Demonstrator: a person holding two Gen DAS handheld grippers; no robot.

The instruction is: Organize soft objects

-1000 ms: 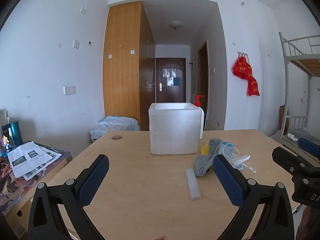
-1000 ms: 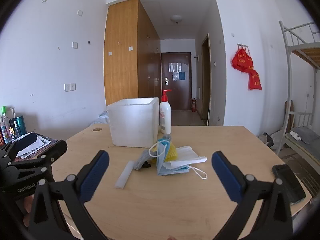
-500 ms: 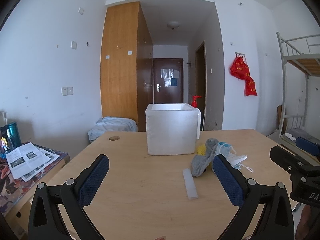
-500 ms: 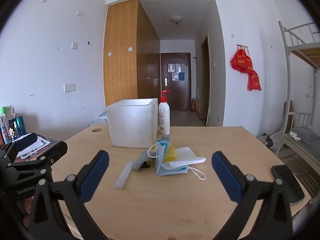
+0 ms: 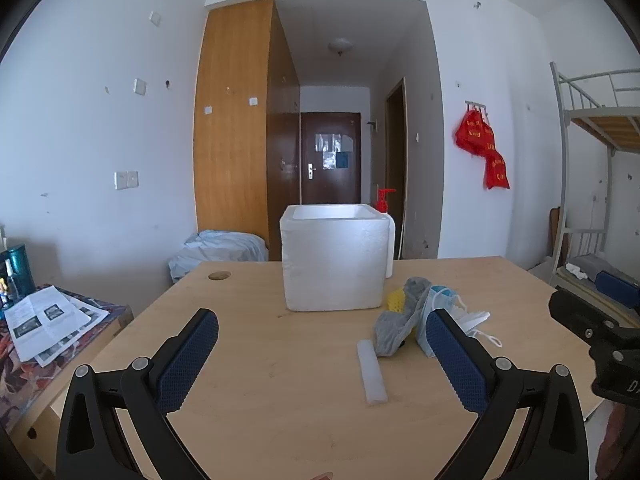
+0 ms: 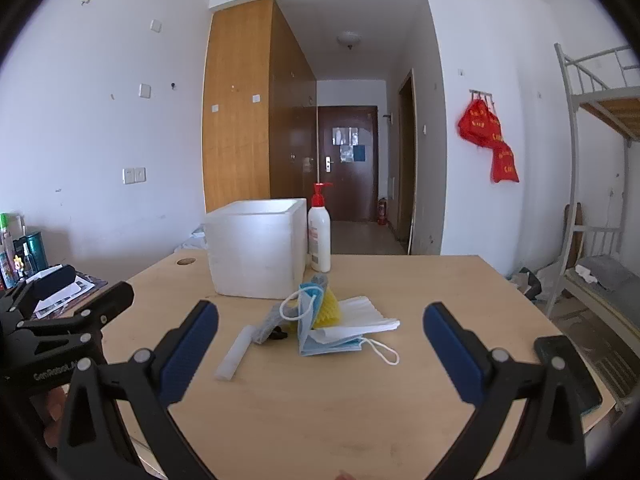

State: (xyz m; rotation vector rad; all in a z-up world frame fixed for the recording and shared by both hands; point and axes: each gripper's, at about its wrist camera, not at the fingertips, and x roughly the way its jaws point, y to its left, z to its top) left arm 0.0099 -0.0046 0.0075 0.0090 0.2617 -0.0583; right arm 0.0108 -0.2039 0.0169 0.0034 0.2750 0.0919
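A pile of soft things lies on the wooden table: a grey sock, a yellow sponge, blue face masks and white tissues. A white foam strip lies in front of the pile. Behind stands an open white foam box. My left gripper is open, empty, short of the pile. My right gripper is open, empty, facing the pile.
A white pump bottle with a red top stands beside the box. A black phone lies at the table's right edge. Papers cover a side desk on the left. A bunk bed stands at the right.
Both views have shifted only slightly; the left view shows the box and pile drifting a little left and up. Both grippers stay open and nothing on the table has moved.
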